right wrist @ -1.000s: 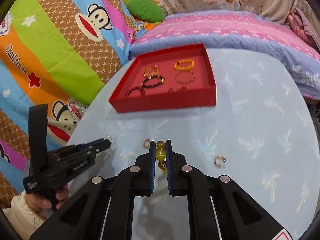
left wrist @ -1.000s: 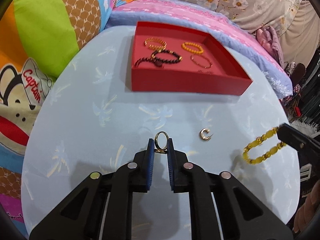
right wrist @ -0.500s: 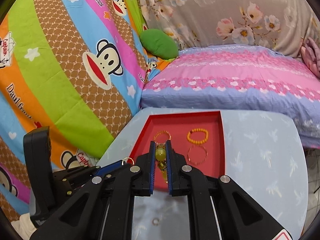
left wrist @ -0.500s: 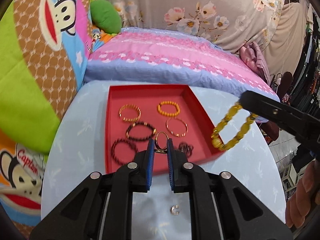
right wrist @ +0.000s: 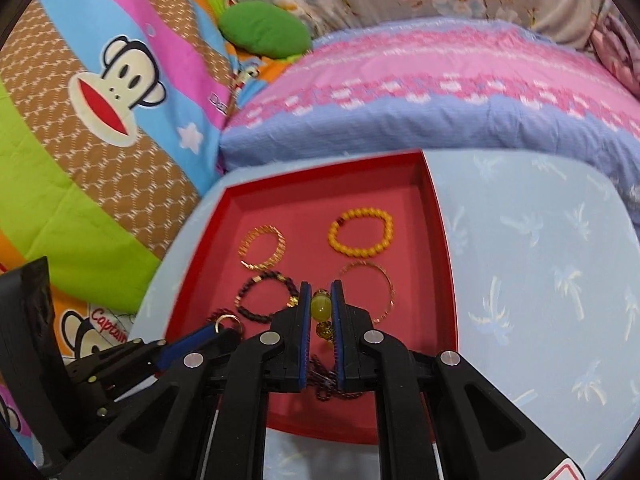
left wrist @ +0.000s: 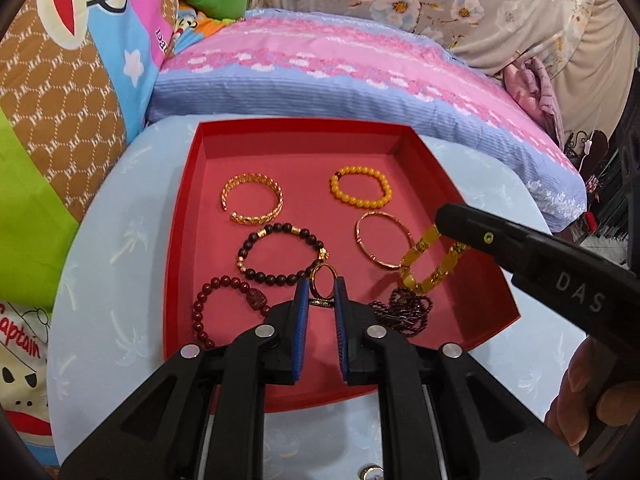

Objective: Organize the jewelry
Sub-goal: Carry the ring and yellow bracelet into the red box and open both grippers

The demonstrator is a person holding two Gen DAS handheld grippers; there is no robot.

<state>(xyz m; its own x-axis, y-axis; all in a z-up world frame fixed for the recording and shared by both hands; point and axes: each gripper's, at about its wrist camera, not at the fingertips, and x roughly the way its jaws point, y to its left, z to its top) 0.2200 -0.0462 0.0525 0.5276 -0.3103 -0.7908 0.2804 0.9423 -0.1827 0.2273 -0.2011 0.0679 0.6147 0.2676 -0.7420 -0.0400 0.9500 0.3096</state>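
Your left gripper (left wrist: 321,300) jaws pinch a gold ring (left wrist: 322,280), your right gripper (right wrist: 321,308) jaws a yellow bracelet (left wrist: 434,260), both over the red tray (left wrist: 180,216); letting go here risks tangling the bracelets (left wrist: 280,254) below.

- The red tray (left wrist: 182,216) looks like matt card.
- At about 11 o'clock in it, the gold chain bracelet (left wrist: 252,198) is shiny textured metal.
- At 1 o'clock, the orange bead bracelet (left wrist: 360,187) is smooth and glossy.
- The thin gold ring (left wrist: 322,280) is polished metal.
- The yellow bead bracelet (left wrist: 430,264) looks glassy, translucent.
- The pale blue tablecloth (right wrist: 540,280) is smooth printed cloth.
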